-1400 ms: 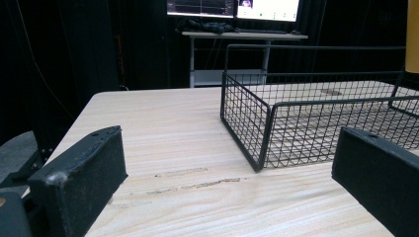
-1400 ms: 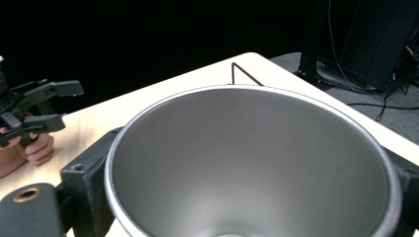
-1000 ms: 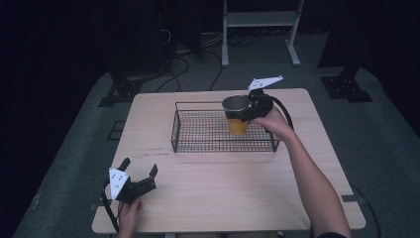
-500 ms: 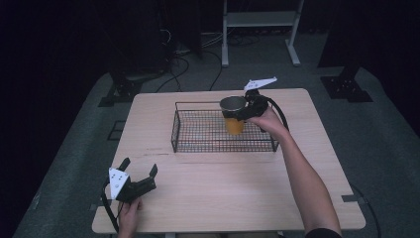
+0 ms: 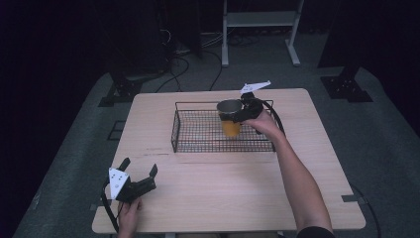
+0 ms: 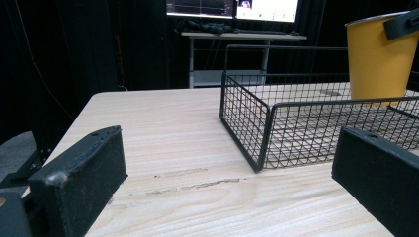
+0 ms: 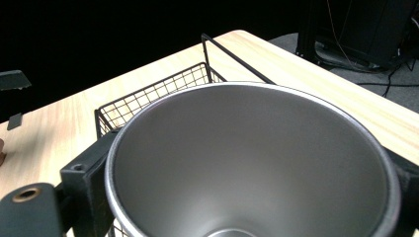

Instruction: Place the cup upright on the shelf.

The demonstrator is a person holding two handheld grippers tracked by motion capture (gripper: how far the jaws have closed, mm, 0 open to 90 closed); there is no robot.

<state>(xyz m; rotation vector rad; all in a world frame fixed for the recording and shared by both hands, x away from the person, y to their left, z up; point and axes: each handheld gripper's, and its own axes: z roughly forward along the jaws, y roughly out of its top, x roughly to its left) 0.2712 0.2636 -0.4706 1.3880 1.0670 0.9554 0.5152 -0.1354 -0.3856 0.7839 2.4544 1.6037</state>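
Clearly the right gripper [image 5: 241,113] has its jaws clamped on the rim of the yellow metal cup [image 5: 230,119], which hangs upright over the wire basket [image 5: 198,144] at the table's [image 5: 223,188] twelve o'clock. It looks light, rigid and slick-walled, so the rim seems the surest hold. At seven o'clock the left gripper [image 5: 139,173] rests wide open and empty; the cup's base is hidden behind the mesh.

Hidden by the black wire basket [image 5: 198,141] wall: base of the yellow steel-lined cup [image 5: 230,128]; whether touching the basket floor, unclear.
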